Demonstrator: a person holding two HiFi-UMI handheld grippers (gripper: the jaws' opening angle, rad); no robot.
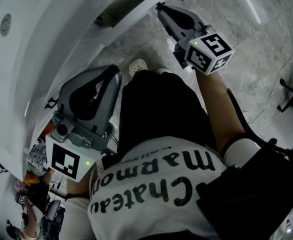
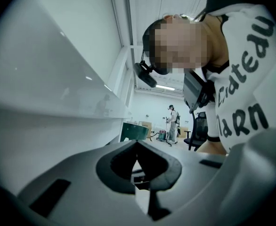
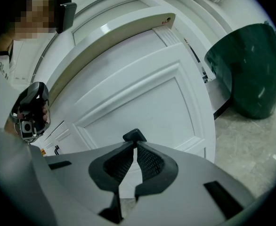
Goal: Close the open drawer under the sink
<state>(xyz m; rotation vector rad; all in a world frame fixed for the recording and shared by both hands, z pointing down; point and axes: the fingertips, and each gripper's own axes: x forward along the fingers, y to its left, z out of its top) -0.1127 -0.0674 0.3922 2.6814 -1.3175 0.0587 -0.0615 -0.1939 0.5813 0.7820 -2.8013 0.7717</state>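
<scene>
Under the sink (image 1: 36, 54) the drawer (image 3: 142, 93) stands open, my right gripper (image 3: 134, 144) closed with tips apparently touching its dark knob (image 3: 135, 135), my left gripper (image 2: 137, 142) closed and empty; I should push squarely through the knob, steadily, until the front seats flush.

Had a floor (image 1: 246, 44) of grey marbled tile, streaked with pale glare. Bore a dark green bin (image 3: 251, 74) standing upright, and elsewhere a black chair base (image 1: 291, 90). Farther back, held an office chair (image 2: 198, 128) and boxes (image 2: 145, 125) near a pale wall (image 2: 150, 109). Was lit by a strip light (image 2: 165, 87) overhead.
</scene>
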